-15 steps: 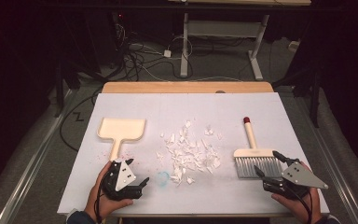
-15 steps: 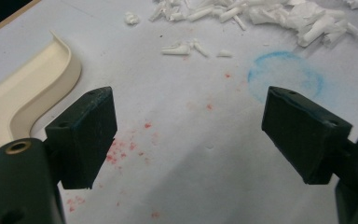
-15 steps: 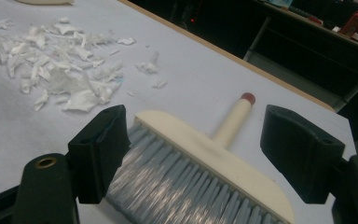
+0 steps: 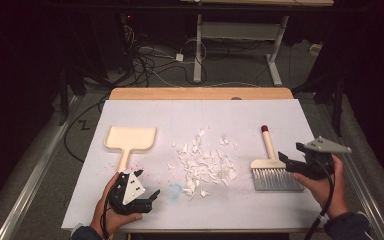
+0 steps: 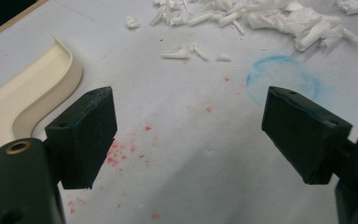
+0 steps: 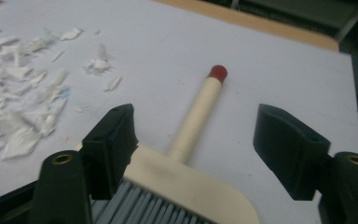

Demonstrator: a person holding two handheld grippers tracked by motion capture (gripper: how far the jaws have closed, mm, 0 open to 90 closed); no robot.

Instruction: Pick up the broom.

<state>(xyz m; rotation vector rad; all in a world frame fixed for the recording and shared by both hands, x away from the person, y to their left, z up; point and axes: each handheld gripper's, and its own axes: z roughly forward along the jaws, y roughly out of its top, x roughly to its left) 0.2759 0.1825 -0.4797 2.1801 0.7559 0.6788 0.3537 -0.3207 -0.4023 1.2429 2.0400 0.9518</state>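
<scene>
A cream dustpan (image 4: 130, 137) lies at the left of the white sheet, its handle toward me; its rim (image 5: 28, 93) curves past my left jaw. My left gripper (image 4: 151, 199) (image 5: 189, 135) rests open just below it, with bare sheet between the jaws. White paper scraps (image 4: 202, 162) (image 5: 261, 16) (image 6: 18, 121) are strewn across the middle. A hand brush (image 4: 268, 145) with a cream handle, red tip and grey bristles lies at the right. My right gripper (image 4: 286, 162) (image 6: 205, 144) is open, its jaws standing on either side of the brush handle (image 6: 198, 114) above the head, apart from it.
A faint blue ring stain (image 4: 174, 190) (image 5: 282, 79) and red specks (image 5: 121, 151) mark the sheet near my left gripper. The wooden table edge (image 4: 200, 93) runs along the far side, with cables and desk legs on the floor beyond.
My right gripper has moved away from the near edge, up to the brush head. The left gripper has stayed in place.
</scene>
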